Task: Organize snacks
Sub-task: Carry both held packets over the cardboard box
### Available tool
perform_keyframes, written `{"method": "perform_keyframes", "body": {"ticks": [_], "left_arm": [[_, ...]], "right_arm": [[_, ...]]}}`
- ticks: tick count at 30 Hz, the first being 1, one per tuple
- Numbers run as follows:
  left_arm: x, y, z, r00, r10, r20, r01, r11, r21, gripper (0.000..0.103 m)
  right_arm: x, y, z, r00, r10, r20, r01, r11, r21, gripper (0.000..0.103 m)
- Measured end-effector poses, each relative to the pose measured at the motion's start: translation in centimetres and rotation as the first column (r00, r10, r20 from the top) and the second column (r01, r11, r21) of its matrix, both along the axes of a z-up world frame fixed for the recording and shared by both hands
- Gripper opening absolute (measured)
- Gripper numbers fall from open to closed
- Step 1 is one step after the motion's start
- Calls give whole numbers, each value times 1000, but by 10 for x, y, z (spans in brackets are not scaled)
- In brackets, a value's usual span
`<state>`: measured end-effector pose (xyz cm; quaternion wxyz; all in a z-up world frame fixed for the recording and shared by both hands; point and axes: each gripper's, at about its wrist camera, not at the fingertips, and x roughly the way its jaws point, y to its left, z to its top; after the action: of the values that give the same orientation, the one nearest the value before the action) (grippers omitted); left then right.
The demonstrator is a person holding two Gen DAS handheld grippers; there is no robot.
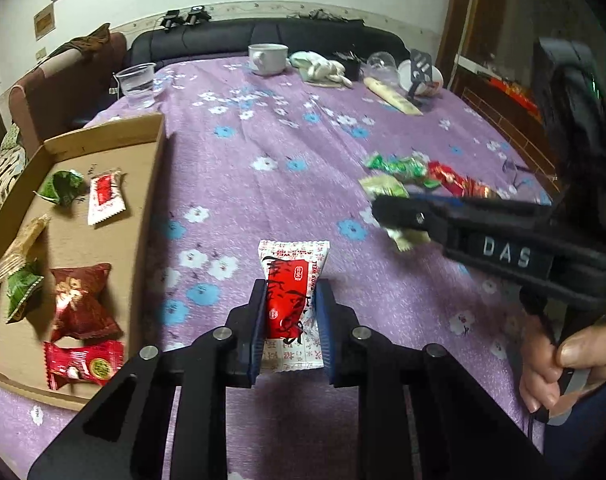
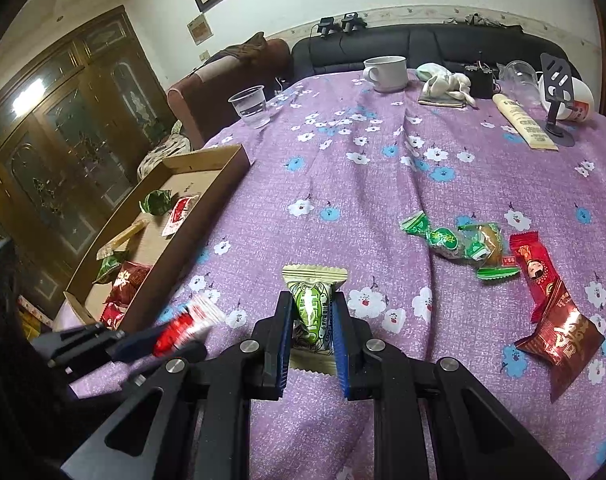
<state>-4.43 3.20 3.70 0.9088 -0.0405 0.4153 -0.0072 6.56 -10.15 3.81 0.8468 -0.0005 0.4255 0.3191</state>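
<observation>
Beside the box [image 1: 159, 184], red-white packet [image 1: 293, 280] half-hidden

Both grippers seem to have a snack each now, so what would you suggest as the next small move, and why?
Probably carry the left gripper over to the cardboard tray and release there. Its jaws are shut on the red and white packet, the tray lies just to its left with several snacks already inside, and the right gripper, shut on the green packet, sits farther from it.
</observation>
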Motion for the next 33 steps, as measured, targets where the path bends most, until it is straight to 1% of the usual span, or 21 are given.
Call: {"method": "perform_keyframes", "body": {"ticks": [5,13,18,22,28,33], "left_arm": [[-3,15,9,999,31,27,-30,999,-15,21],[-5,42,15,996,82,43,-80,996,-41,21],[-9,62,20,991,120,55,-117,992,-51,21],[-13,82,23,985,159,63,-154,985,-74,21],[-21,111,24,974,212,76,-205,974,-91,21],[-27,133,18,967,247,68,-239,965,-104,21]], "right_arm": [[-2,2,0,1000,9,11,-9,1000,-5,19],[-7,9,4,999,50,21,-50,999,15,18],[-11,14,9,997,78,22,-79,996,40,18],[-13,20,13,996,92,-7,-91,993,80,18],[-26,48,18,990,132,-49,-127,987,97,18],[-42,88,20,978,198,-60,-190,976,108,18]]}}
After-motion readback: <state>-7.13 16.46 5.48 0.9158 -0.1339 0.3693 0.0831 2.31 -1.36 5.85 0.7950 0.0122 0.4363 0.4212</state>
